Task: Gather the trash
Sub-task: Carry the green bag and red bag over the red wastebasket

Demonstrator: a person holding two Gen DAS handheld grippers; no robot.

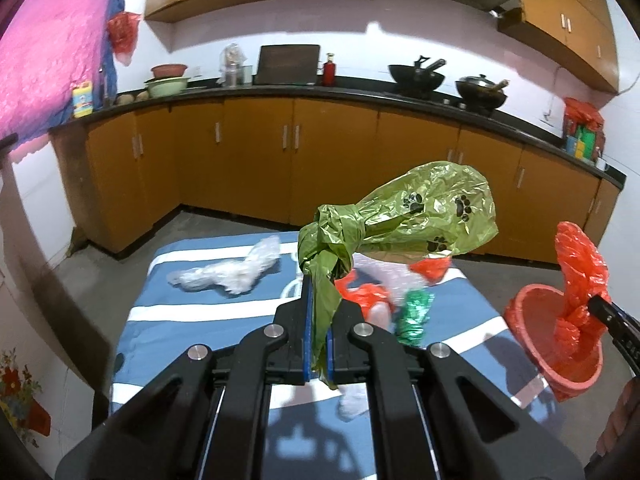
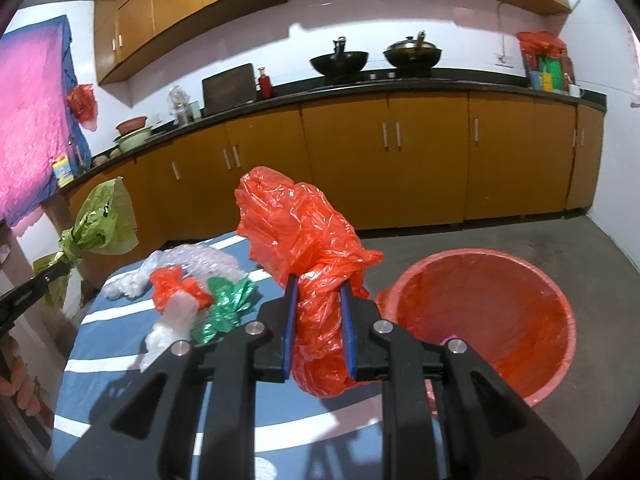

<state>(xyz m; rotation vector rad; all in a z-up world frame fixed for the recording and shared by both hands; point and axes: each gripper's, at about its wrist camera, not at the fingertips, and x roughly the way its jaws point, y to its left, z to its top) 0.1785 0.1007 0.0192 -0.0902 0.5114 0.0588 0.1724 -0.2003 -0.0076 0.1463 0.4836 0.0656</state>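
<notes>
Two handheld tools, each gripping a plastic bag, work above a small table covered in a blue-and-white striped cloth.

From the left wrist camera, the left tool (image 1: 319,320) is clenched on the tail of a knotted green bag (image 1: 420,216) printed with black paw marks; the puffed body of the bag is lifted above the table (image 1: 160,320). On the cloth beyond lie a crumpled clear plastic bag (image 1: 232,270) toward the far left, and, close together right of the tool, an orange scrap (image 1: 362,294), pale wrapping and a shiny green wrapper (image 1: 414,314). At the right edge, the right tool (image 1: 600,304) holds an orange bag (image 1: 580,276) over a red bin (image 1: 536,320) lined with orange plastic.

From the right wrist camera, the right tool (image 2: 319,300) is clamped on the bunched orange bag (image 2: 296,232), which bulges above and below the blue pads. The red bin (image 2: 480,304) stands on the floor just right of the table (image 2: 100,360). The orange scrap (image 2: 176,284), clear wrapping and green wrapper (image 2: 224,308) lie on the cloth to the left. Farther left, the green bag (image 2: 104,220) hangs from the left tool (image 2: 60,270). Wooden kitchen cabinets (image 2: 360,160) line the wall behind.
</notes>
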